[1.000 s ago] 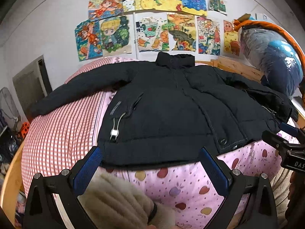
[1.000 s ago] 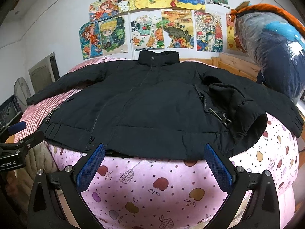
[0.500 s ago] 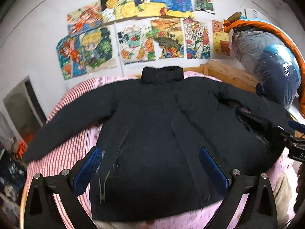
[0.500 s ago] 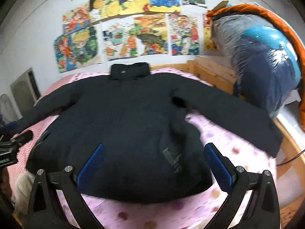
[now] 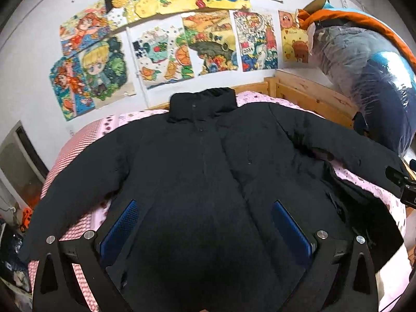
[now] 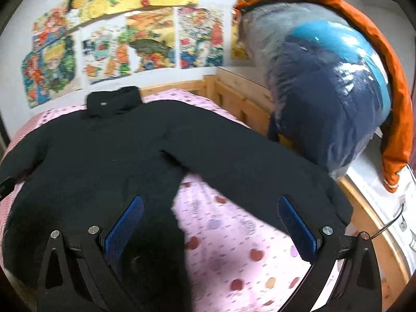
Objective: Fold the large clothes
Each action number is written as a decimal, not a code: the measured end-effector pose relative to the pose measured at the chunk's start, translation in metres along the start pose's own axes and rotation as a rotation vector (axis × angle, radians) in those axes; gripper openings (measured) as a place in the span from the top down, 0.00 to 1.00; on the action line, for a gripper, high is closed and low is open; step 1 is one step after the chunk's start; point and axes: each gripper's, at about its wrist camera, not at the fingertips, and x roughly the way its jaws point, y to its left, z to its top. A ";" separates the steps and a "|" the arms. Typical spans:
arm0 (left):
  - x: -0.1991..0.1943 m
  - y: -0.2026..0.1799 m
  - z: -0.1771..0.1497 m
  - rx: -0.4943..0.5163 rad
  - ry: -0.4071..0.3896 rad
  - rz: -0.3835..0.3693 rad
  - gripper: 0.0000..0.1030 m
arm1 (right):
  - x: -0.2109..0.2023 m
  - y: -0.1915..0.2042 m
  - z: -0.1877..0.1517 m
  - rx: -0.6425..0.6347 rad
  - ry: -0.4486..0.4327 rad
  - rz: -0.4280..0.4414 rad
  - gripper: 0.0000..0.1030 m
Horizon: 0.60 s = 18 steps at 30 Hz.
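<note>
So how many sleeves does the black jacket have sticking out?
2. One sleeve stretches left over the red checked cover; the other sleeve stretches right across the pink spotted sheet, toward the wooden bed frame.

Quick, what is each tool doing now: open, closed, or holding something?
Left tool: open, holding nothing, above the black jacket.
Right tool: open, holding nothing, above the jacket's sleeve and the pink bedsheet.
</note>
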 end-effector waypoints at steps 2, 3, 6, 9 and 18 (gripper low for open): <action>0.016 -0.007 0.010 -0.001 0.015 -0.022 0.00 | 0.016 -0.011 0.003 0.003 0.022 -0.057 0.01; 0.024 -0.010 0.014 0.000 0.021 -0.031 0.00 | 0.020 -0.014 0.002 0.003 0.024 -0.066 0.01; 0.040 -0.018 0.023 -0.012 0.012 -0.045 0.00 | 0.040 -0.024 0.001 -0.004 0.038 -0.099 0.01; 0.055 -0.027 0.033 -0.047 0.017 -0.069 0.00 | 0.059 -0.032 0.003 -0.005 0.062 -0.124 0.01; 0.089 -0.050 0.059 -0.061 0.029 -0.086 0.00 | 0.083 -0.047 0.002 0.029 0.060 -0.113 0.01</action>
